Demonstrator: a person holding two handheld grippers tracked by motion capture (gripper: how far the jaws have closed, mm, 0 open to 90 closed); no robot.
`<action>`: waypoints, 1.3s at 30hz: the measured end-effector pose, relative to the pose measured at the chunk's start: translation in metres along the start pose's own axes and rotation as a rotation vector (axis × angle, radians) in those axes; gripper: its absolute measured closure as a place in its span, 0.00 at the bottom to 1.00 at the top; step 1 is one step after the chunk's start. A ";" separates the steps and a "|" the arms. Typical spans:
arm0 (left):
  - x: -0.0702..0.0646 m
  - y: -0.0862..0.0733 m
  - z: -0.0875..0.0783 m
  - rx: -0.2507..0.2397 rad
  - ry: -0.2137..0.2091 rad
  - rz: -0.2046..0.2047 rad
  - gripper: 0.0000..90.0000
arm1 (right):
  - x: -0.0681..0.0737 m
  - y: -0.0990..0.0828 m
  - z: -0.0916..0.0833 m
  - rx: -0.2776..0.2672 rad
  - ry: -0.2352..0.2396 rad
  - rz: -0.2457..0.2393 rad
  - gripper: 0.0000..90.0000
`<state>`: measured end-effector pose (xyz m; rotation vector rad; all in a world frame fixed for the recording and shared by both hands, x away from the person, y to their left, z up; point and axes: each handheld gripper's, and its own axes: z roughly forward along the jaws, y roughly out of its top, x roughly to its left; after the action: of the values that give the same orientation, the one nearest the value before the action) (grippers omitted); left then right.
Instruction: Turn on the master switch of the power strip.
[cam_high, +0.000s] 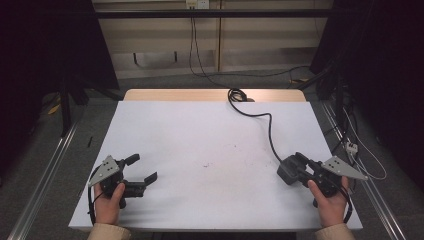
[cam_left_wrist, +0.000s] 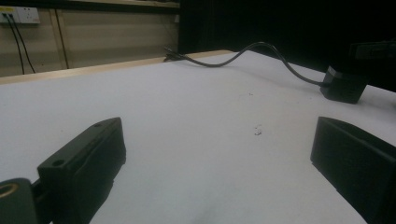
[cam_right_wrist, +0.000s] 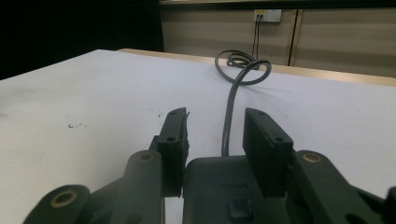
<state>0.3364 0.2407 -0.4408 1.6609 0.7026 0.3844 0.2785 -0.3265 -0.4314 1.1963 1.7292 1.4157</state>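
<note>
A black power adapter lies near the right edge of the white table. Its cable runs back to a coil at the far edge. My right gripper is shut on the adapter. In the right gripper view the adapter sits pressed between the two jaws of that gripper, and the cable leads away ahead. My left gripper rests at the front left, open with nothing between its jaws. The left gripper view has its jaws spread wide over bare table, with the adapter far off at right.
A wooden strip borders the table's far edge, where the cable coil lies. Small dark specks mark the table's middle. Floor rails run along both sides, and loose cables lie on the floor at right.
</note>
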 end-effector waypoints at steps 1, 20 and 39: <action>0.000 0.000 0.000 0.001 0.000 0.003 0.03 | 0.000 0.000 0.000 -0.001 -0.001 0.001 0.70; 0.000 0.000 0.000 -0.001 -0.002 0.002 0.03 | -0.003 0.001 0.002 0.004 -0.029 0.014 0.82; -0.001 0.001 0.000 -0.001 -0.007 0.009 0.03 | -0.014 0.000 0.000 0.016 -0.061 0.013 0.92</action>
<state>0.3358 0.2394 -0.4397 1.6648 0.6898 0.3856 0.2839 -0.3388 -0.4326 1.2485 1.6965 1.3611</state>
